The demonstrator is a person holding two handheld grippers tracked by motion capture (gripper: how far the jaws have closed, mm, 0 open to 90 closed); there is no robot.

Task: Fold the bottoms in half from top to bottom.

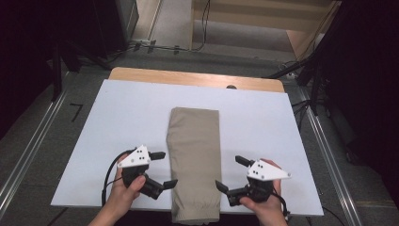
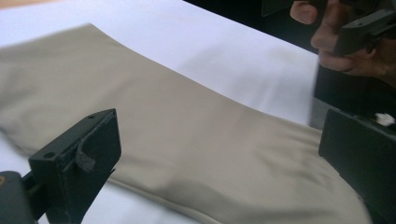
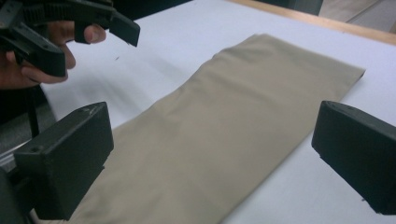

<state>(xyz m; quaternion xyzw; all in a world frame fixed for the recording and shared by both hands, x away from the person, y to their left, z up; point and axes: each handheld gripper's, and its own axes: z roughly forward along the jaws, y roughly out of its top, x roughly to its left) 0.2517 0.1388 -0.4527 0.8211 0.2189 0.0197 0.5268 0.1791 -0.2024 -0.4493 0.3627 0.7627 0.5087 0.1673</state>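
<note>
A folded khaki cloth (image 1: 195, 160) lies as a long strip down the middle of the white table (image 1: 127, 113), its near end at the front edge. My left gripper (image 1: 169, 168) is just left of the strip, jaws wide apart and pointing at it, with nothing between them. My right gripper (image 1: 227, 171) mirrors it on the right side, open and empty. In the left gripper view the cloth (image 2: 187, 140) lies below and beyond the spread jaws of the gripper (image 2: 224, 154). In the right gripper view the cloth (image 3: 224, 121) stretches away between the open jaws (image 3: 210, 154), untouched.
A wooden strip (image 1: 188, 77) borders the table's far edge. Metal floor rails (image 1: 33, 141) run along both sides, with cables and dark stands on the floor beyond. White surface lies free to the left and right of the cloth.
</note>
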